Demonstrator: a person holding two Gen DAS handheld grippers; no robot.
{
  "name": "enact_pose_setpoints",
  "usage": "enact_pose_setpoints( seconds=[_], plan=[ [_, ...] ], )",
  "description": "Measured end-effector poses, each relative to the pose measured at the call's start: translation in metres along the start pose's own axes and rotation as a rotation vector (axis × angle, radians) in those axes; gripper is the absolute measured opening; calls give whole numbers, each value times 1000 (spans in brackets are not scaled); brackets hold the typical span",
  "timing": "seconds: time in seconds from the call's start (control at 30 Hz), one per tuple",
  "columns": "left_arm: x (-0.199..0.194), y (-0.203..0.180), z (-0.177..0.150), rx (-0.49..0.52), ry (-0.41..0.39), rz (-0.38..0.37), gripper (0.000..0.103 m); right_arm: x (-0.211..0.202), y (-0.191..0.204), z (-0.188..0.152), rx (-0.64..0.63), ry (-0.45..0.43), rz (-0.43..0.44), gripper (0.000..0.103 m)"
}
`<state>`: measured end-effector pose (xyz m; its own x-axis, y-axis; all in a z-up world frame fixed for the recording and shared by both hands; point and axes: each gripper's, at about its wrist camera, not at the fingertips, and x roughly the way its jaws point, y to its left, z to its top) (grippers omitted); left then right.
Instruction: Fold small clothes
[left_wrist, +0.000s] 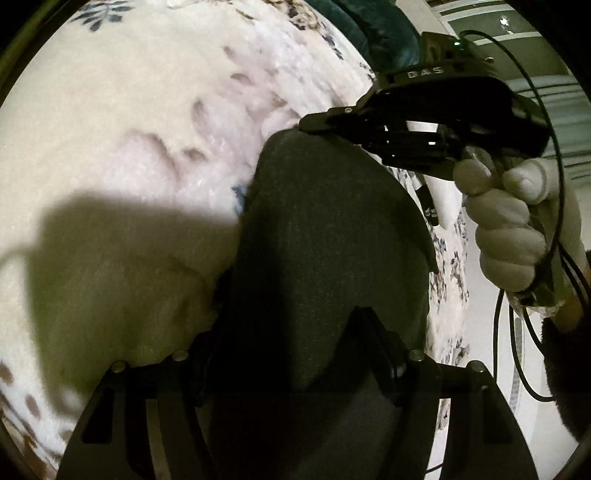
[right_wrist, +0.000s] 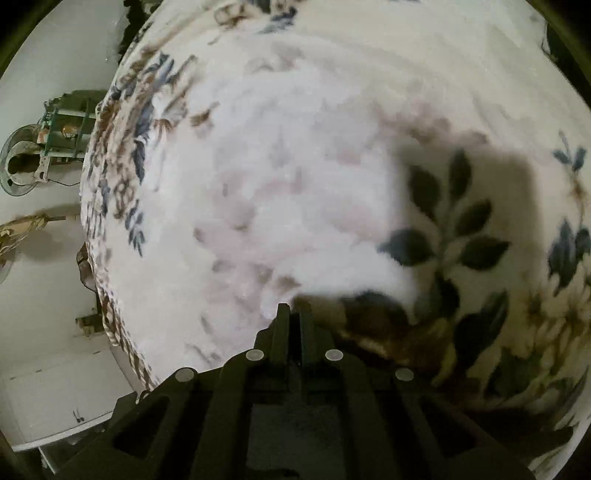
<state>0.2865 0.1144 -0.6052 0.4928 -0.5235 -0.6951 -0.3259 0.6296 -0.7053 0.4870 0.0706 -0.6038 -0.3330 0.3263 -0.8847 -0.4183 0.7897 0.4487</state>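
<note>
While the dark cloth (left_wrist: 325, 236) hangs stretched between the two tools, the job is to carry it over as one flat panel and lay it down without a twist. It is lifted above the flowered bed cover (left_wrist: 129, 122). Its near edge runs into the left tool (left_wrist: 291, 373), whose fingers stand spread at either side; whether they truly pinch the fabric I cannot tell, since the cloth hides the tips. At the far end, the right tool (left_wrist: 314, 123) has its fingers closed together on the cloth's top edge, as the left view shows. In the right view that tool (right_wrist: 290, 314) looks fully closed, though the cloth itself is not plainly seen there.

To fold well, I judge both ends should travel at the same height and pace, keeping the fabric taut but not tugged. Lower the far edge onto the near one squarely, matching corners. Release only once the cloth rests on the bed, or the plush cover may drag it askew.
</note>
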Motion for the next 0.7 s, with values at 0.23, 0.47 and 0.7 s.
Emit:
enact_pose_setpoints(
  seconds=[0.23, 0.47, 0.7],
  plan=[
    [-16, -11, 13, 31, 27, 23, 64, -97, -56, -52, 125, -117, 194, 65],
    [1, -4, 25, 0, 79, 73, 69, -160, -197, -187, 420, -232, 141, 85],
    [35, 4, 40, -83, 108, 4, 103, -130, -246, -208, 432, -262, 161, 85]
  ],
)
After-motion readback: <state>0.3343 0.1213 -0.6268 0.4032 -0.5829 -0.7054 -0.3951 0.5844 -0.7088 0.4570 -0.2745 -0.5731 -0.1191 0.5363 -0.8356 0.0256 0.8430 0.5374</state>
